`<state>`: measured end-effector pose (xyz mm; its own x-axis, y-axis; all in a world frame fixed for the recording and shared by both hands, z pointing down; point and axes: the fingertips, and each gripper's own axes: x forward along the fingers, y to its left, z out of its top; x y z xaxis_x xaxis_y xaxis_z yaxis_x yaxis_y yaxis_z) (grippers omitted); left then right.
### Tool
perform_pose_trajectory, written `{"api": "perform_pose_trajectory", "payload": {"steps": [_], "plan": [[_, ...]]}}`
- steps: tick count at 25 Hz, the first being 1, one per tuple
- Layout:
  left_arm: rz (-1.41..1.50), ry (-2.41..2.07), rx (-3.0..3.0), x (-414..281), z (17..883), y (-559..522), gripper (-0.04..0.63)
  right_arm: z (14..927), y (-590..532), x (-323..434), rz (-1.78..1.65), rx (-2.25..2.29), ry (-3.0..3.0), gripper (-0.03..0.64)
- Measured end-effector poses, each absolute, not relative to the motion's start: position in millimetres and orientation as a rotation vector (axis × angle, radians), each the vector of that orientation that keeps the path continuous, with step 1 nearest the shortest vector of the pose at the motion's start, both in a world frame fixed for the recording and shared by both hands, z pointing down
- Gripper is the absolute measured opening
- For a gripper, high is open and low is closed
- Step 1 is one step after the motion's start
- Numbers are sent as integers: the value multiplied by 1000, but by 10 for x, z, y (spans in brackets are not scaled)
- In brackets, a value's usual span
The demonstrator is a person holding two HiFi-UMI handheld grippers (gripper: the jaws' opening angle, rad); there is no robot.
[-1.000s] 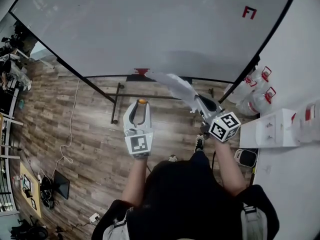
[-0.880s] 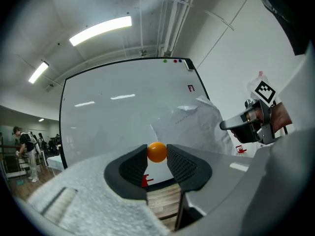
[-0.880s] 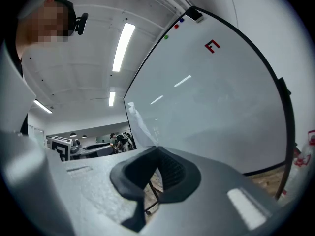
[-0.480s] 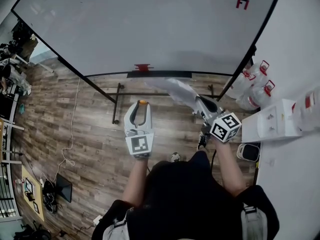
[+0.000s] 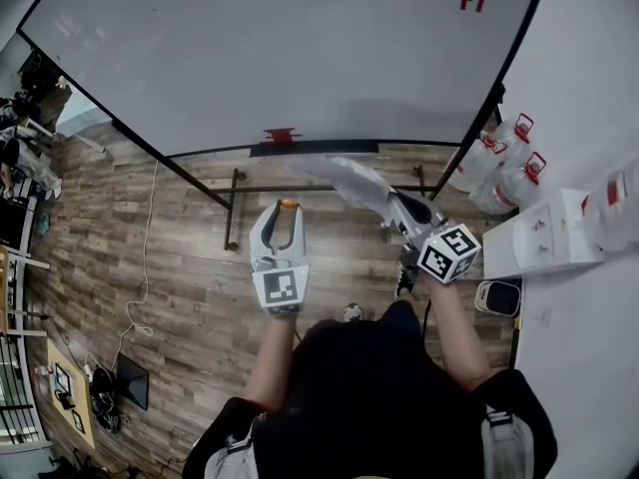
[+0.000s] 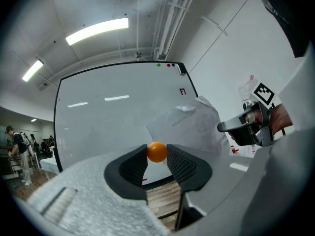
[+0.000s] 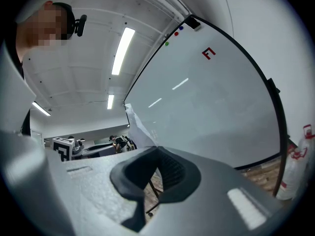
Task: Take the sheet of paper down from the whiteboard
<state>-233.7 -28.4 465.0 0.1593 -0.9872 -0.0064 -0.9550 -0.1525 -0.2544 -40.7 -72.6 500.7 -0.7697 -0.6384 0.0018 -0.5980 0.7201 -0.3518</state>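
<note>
Left gripper [image 6: 157,154]: jaws closed on a small orange ball [image 6: 157,152], pinched at the very tips between the two black ribbed pads.
Right gripper [image 7: 156,149]: jaws pressed together on the sheet of paper [image 7: 134,119], which comes out from between the tips.
Sheet of paper, place: in the air in front of the whiteboard [image 5: 280,58], near its lower edge. Held at one end only, by the right gripper [image 5: 391,204].
Sheet of paper, shape: white, bent and a little crumpled [image 6: 189,124], with faint print too small to read. In the head view it reaches from the right jaws toward the black tray of the board [image 5: 349,176].
Contact of the far edge with the board: cannot tell.
Two grippers: side by side and apart in the head view, left gripper [image 5: 287,208] with the ball [image 5: 288,205] lower than the paper.
Whiteboard face: bare white, with a small red mark [image 5: 472,0] near the upper right corner.
Around: wooden floor [image 5: 180,257] below, clear water jugs [image 5: 504,168] with red handles at the right of the board.
</note>
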Motion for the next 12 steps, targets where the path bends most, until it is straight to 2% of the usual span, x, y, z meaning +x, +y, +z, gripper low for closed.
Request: {"api": "perform_pose_trajectory", "payload": {"steps": [12], "plan": [[-223,1900,-2234,-2377,4633,-395,130,4984,-839,-439,-502,-1016,2813,3]]}}
